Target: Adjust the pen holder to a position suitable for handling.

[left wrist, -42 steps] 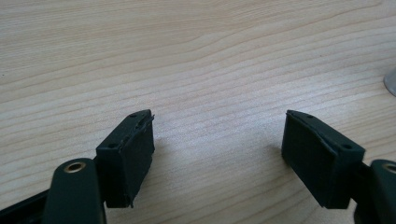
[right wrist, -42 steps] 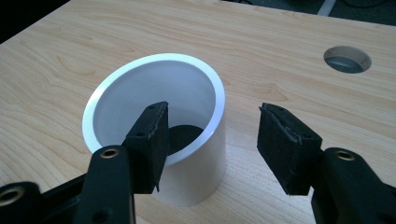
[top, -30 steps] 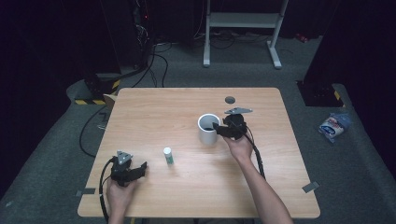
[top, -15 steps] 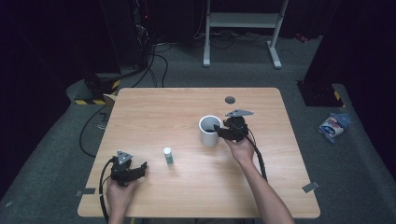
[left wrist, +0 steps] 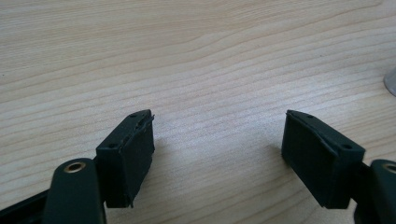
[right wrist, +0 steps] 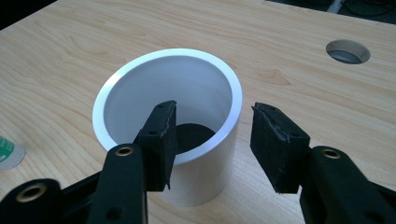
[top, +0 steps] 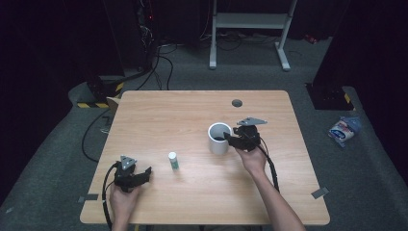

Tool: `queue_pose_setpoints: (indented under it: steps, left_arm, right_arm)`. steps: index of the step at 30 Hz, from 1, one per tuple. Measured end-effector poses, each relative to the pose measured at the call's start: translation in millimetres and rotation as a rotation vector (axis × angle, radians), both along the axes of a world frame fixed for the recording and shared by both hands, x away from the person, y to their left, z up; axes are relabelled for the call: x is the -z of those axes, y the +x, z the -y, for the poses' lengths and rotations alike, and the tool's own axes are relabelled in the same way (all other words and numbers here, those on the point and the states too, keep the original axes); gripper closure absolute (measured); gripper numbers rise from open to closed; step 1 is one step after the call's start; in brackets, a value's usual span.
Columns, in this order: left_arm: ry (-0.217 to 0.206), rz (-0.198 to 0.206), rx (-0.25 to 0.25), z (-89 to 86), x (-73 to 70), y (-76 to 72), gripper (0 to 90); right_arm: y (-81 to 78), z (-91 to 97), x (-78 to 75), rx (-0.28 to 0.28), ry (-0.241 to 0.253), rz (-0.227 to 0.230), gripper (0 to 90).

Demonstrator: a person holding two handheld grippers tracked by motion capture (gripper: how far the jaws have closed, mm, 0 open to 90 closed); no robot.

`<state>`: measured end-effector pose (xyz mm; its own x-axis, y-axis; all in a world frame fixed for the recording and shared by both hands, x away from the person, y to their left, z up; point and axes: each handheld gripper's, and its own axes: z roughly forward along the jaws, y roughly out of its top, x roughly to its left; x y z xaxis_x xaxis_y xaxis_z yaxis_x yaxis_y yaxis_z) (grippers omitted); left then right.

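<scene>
— Starting with the biggest thing: pale wooden table (top: 159, 115), grey carpet all round, a white metal stand (top: 250, 29) behind the far edge. Any writing anywhere?

— None readable. Blue-and-white packet (top: 343, 130) on the floor to the right, print too small to make out. Yellow-and-black striped strip (top: 96, 103) on the floor at the left, beside dark cables (top: 159, 62). No brand on the table.

— And the cup?

— White cup (top: 219, 139), upright, mouth up, right of the table's middle. Plain wall, no label. Something dark lying at the bottom, seen in the right gripper view; can't tell what.

— Held?

— Not gripped, by the look of it. Right gripper (top: 231, 139) at the cup's right side, jaws astride the near wall: one pad inside the mouth, the other outside, with a sliver of table showing between outer pad and wall. Jaws just been closing, wall between them, yet still released.

— Other side?

— Left gripper (top: 146, 172) near the front left corner, low over bare wood, well apart from the cup. Jaws spread wide, nothing between them.

— Anything in the way?

— Hardly. Small white bottle (top: 172, 160) with a green label, between the two grippers, nearer the cup but clear of it; lettering too small to read. Round cable hole (top: 236, 103) in the table beyond the cup. Nothing crowding the cup apart from the gripper itself.
</scene>
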<state>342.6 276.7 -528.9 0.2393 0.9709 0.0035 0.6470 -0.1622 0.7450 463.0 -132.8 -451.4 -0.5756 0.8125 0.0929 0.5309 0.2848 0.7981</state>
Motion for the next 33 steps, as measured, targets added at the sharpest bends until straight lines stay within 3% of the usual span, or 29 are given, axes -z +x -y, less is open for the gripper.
queue_pose_setpoints:
  steps: [33]
  left_arm:
    - [0.000,0.000,0.000,0.0,0.0,0.0,25.4]
  right_arm:
    - [-40.6,17.7,1.9,-0.050,0.009,0.017,50.7]
